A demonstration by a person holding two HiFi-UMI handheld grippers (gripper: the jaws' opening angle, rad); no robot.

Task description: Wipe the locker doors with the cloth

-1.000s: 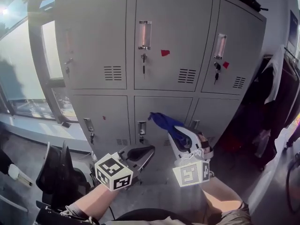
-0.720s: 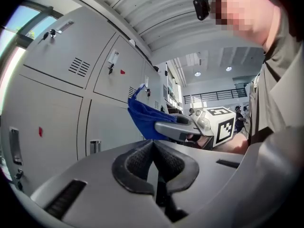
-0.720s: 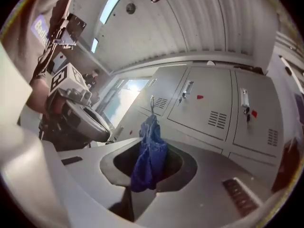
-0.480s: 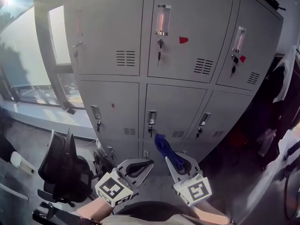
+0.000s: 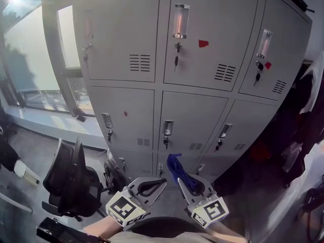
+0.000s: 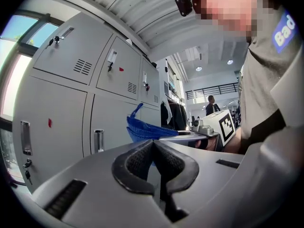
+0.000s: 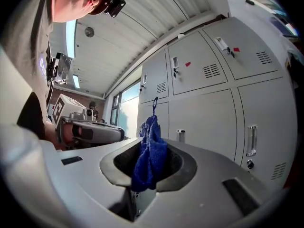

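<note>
Right claw [image 7: 150,174] tight on blue cloth [image 7: 152,144]

Matt grey metal locker doors [image 5: 195,123], fuzzy blue cloth [image 7: 150,155]

The lockers [image 5: 192,115] stand ahead at 12 o'clock, with a window [image 5: 35,59] to their left at 10 and coats [image 5: 309,105] to their right at 3. A chair [image 5: 71,178] sits at 8, left of the left gripper [image 5: 154,185] at 6. Just right of that, the right gripper [image 5: 188,180] has the cloth [image 5: 176,165] between its jaws, before the bottom lockers.
</note>
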